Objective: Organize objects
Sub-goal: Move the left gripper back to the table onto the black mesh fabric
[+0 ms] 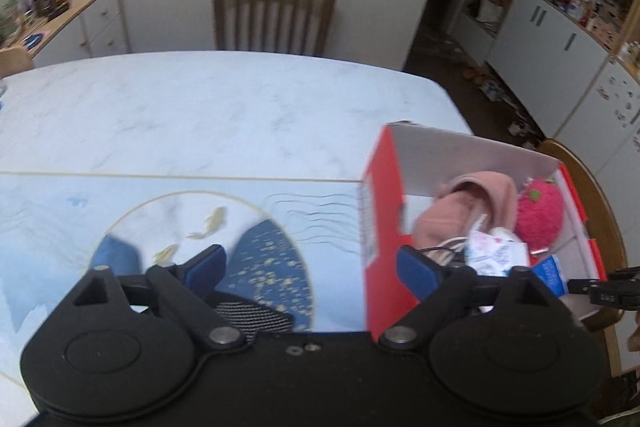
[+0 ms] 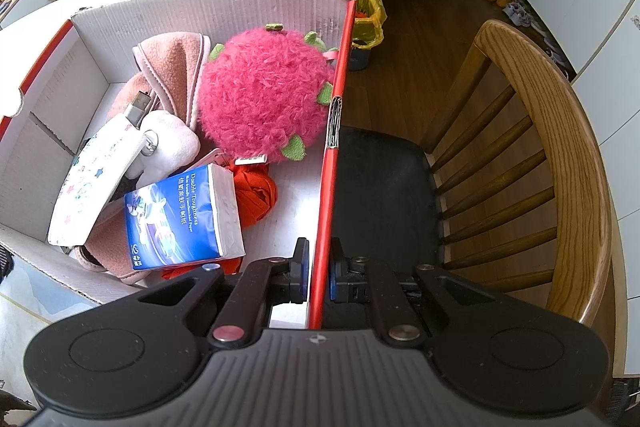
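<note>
A red and white cardboard box (image 2: 256,7) stands at the table's right edge. It holds a pink furry plush ball (image 2: 264,95), a pink fleece slipper (image 2: 168,67), a blue tissue pack (image 2: 180,215), a white pouch with stars (image 2: 88,187), a red cloth (image 2: 256,195) and a USB cable plug (image 2: 138,107). My right gripper (image 2: 319,267) is shut on the box's red right wall (image 2: 326,187). My left gripper (image 1: 312,267) is open and empty, above the table left of the box (image 1: 380,227). The plush ball (image 1: 538,213) and slipper (image 1: 468,203) also show in the left wrist view.
A blue patterned mat (image 1: 180,219) covers the near marble table (image 1: 220,115). A wooden chair (image 2: 560,167) with a black seat stands right of the box, another chair (image 1: 274,11) at the far side. A yellow bag (image 2: 366,11) sits on the floor. Cabinets line the walls.
</note>
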Motion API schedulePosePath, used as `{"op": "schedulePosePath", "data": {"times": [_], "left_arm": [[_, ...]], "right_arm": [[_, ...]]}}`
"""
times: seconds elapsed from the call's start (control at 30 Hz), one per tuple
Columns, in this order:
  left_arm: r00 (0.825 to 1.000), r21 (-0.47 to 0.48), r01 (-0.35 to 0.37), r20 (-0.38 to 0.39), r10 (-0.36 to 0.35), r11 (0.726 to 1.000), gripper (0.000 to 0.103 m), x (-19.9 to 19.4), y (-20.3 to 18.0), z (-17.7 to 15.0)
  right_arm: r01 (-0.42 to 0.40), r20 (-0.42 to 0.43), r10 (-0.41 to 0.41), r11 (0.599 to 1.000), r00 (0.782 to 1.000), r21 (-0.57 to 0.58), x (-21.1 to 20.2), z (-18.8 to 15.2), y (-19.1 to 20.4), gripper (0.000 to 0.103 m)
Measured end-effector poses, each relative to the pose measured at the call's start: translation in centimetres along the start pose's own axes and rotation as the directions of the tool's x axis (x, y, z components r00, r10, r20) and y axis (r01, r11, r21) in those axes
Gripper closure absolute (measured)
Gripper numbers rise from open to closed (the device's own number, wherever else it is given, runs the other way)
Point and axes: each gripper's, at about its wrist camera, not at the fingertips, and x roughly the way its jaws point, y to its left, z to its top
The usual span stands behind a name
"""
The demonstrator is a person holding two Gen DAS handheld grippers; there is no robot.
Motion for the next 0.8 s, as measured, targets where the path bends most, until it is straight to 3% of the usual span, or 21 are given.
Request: {"op": "schedulePosePath", "data": {"times": [0.07, 0.33, 0.6, 0.8], "left_arm": [[1.0, -0.021, -0.025, -0.004, 0.025, 0.999, 0.002, 0.1, 1.0, -0.2], [0.991, -0.191, -0.116, -0.091, 0.1, 0.975, 0.001, 2.3, 6.5, -1.1], [0.973, -0.364, -0.164, -0.211, 0.091, 0.917, 0.002, 6.0, 10.4, -2.9], [0.963, -0.389, -0.199, -0.247, 0.106, 0.899, 0.002, 7.8, 11.0, -3.6]], "right_arm": [[0.001, -0.001, -0.001, 1.0, 1.0, -0.001, 0.0, 0.0, 0.0, 0.094], [0.01, -0.005, -0.01, 1.0, 1.0, -0.004, 0.0, 0.0, 0.0, 0.094], [0.016, -0.008, -0.016, 1.0, 1.0, -0.002, -0.1, -0.1, -0.1, 0.094], [0.019, -0.01, -0.019, 1.0, 1.0, 0.0, -0.3, -0.3, -0.2, 0.094]]}}
